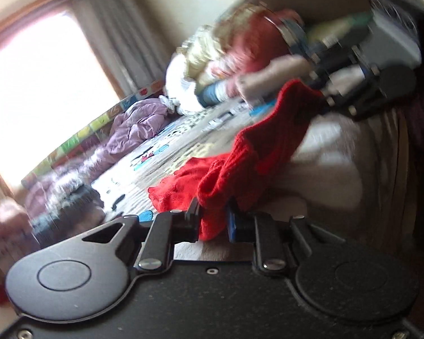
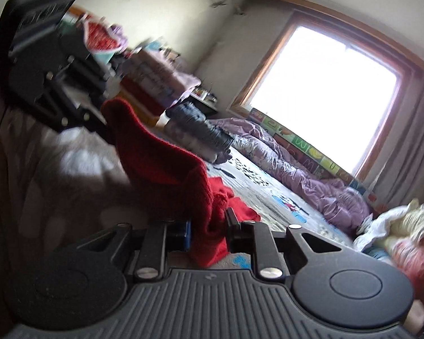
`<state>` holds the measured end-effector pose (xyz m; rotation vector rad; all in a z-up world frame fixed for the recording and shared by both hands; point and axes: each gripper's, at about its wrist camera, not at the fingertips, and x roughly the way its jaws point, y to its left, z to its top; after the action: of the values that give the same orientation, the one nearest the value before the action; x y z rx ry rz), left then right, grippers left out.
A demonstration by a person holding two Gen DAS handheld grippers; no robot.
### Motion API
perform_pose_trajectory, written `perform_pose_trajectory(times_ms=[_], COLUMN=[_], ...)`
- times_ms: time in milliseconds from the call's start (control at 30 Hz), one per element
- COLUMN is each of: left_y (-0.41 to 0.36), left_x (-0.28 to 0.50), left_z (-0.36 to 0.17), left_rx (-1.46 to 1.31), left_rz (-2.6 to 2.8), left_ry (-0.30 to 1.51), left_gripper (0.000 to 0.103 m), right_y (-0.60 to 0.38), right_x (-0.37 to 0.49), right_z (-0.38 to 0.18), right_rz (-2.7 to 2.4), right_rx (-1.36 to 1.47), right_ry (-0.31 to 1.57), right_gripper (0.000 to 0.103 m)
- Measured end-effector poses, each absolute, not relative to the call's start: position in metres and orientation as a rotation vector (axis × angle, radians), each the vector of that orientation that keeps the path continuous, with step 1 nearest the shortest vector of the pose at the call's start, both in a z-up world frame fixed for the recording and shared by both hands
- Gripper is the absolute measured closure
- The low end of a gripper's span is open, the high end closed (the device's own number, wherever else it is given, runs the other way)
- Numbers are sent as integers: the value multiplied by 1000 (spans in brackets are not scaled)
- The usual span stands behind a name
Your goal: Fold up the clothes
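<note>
A red knitted garment [image 1: 240, 152] hangs stretched between my two grippers above the patterned bed sheet [image 1: 166, 152]. My left gripper [image 1: 213, 220] is shut on one end of it. The other gripper [image 1: 322, 96] shows at the upper right of the left wrist view, holding the far end. In the right wrist view my right gripper [image 2: 209, 231] is shut on the red garment [image 2: 166, 163], and the left gripper [image 2: 99, 113] shows at the upper left, clamped on the far end. Part of the garment trails onto the sheet [image 2: 268, 195].
A purple quilt [image 1: 132, 130] lies along the bed's window side, also in the right wrist view [image 2: 311, 178]. A heap of white, yellow and pink clothes [image 1: 226, 56] sits at the bed's far end. Dark clothes [image 2: 200, 135] lie near a cluttered shelf [image 2: 155, 79]. A bright window [image 2: 325, 96] is behind.
</note>
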<state>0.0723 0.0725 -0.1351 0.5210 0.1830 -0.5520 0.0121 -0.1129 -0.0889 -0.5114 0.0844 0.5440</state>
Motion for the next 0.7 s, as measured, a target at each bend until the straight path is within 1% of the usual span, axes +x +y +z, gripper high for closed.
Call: perform_pose_trajectory(times_ms=[200, 333, 367, 500, 567, 700], left_y=[81, 92, 93, 103, 105, 108], left_x=[113, 140, 146, 170, 183, 205], left_z=[-115, -106, -105, -102, -102, -101], left_rx=[270, 110, 82, -19, -64, -106], left_rz=[-563, -571, -575, -582, -582, -588], left_ry=[183, 185, 185, 191, 195, 193], left_gripper=[86, 88, 90, 92, 93, 93], right_y=[-138, -153, -156, -164, -166, -172], right_x=[44, 74, 82, 112, 128, 158], right_z=[-73, -65, -63, -63, -63, -68], right_rz=[567, 573, 574, 577, 582, 582], right_rx=[-302, -166, -137, -22, 33, 134], right_ry=[102, 115, 118, 135, 140, 156], right_gripper=[84, 87, 87, 89, 93, 93])
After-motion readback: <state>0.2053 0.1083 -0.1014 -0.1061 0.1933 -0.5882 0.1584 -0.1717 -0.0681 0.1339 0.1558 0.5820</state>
